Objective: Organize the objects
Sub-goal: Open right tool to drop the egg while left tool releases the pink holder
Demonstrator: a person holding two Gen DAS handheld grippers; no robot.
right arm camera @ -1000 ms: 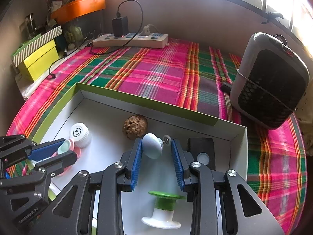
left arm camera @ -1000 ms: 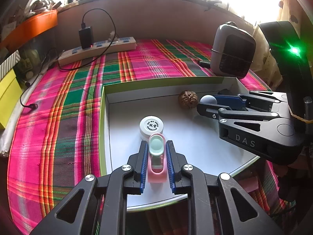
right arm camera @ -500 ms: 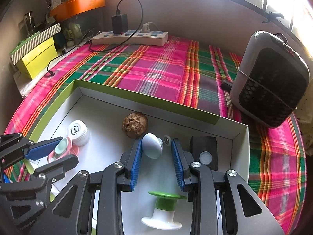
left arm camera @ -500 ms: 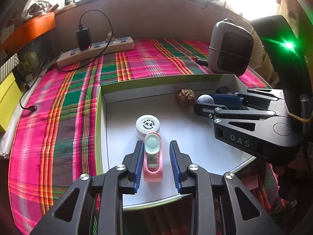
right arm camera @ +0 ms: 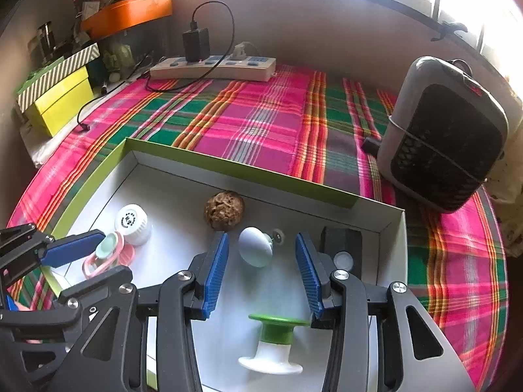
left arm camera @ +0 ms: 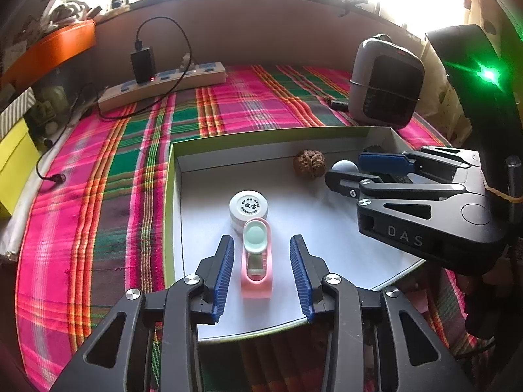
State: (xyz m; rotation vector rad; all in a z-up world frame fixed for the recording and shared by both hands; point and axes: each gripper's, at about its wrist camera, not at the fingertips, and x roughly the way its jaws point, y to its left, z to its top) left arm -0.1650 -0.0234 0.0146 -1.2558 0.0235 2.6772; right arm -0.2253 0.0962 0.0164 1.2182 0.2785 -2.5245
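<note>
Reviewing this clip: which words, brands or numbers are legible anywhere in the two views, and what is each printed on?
"DAS": raised letters on the right tool's black body.
White round jar lid: black printed characters, too small to read.
Heater: small red marks near the top, unreadable.
Power strip: no legible text.

One tray (right arm camera: 228, 170); six small items inside (one walnut (right arm camera: 224, 210)); two tongs (left arm camera: 262, 274) (right arm camera: 260, 269).

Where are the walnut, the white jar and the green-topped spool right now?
walnut (right arm camera: 224, 210): right wrist view, middle of its wrinkled shell.
white jar (left arm camera: 248, 203): left wrist view, centre of its printed lid.
green-topped spool (right arm camera: 277, 330): right wrist view, its green neck.
</note>
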